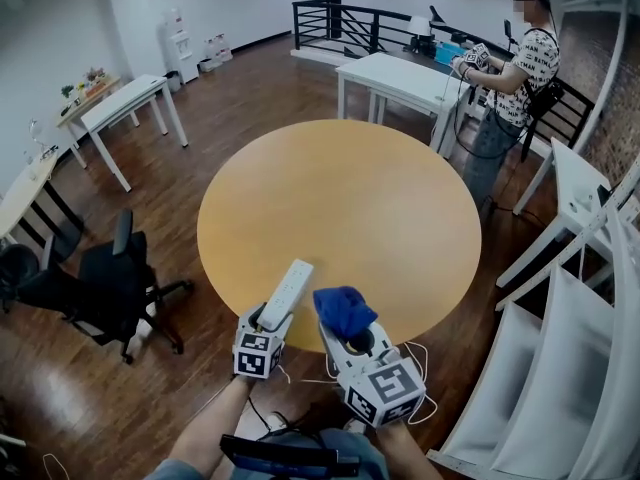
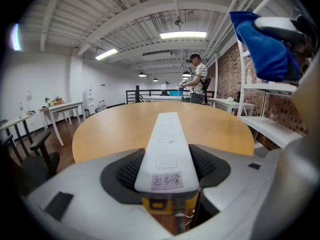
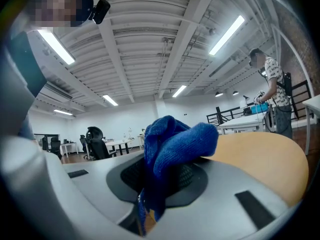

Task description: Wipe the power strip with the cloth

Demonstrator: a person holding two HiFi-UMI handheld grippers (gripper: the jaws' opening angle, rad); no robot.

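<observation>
A long white power strip (image 1: 284,293) juts out over the near edge of the round wooden table (image 1: 340,208). My left gripper (image 1: 268,320) is shut on its near end. In the left gripper view the power strip (image 2: 167,144) runs straight away from the camera between the two black pads, its cable hanging below. My right gripper (image 1: 352,330) is shut on a bunched blue cloth (image 1: 342,310), held just right of the strip. In the right gripper view the blue cloth (image 3: 172,146) bulges out of the jaws. The same blue cloth (image 2: 265,44) shows at the upper right of the left gripper view.
A black office chair (image 1: 105,288) stands left of the table. White desks (image 1: 400,78) are behind it, where another person (image 1: 510,78) stands. White shelving (image 1: 560,348) lines the right side. A white cable (image 1: 415,363) trails on the floor below my grippers.
</observation>
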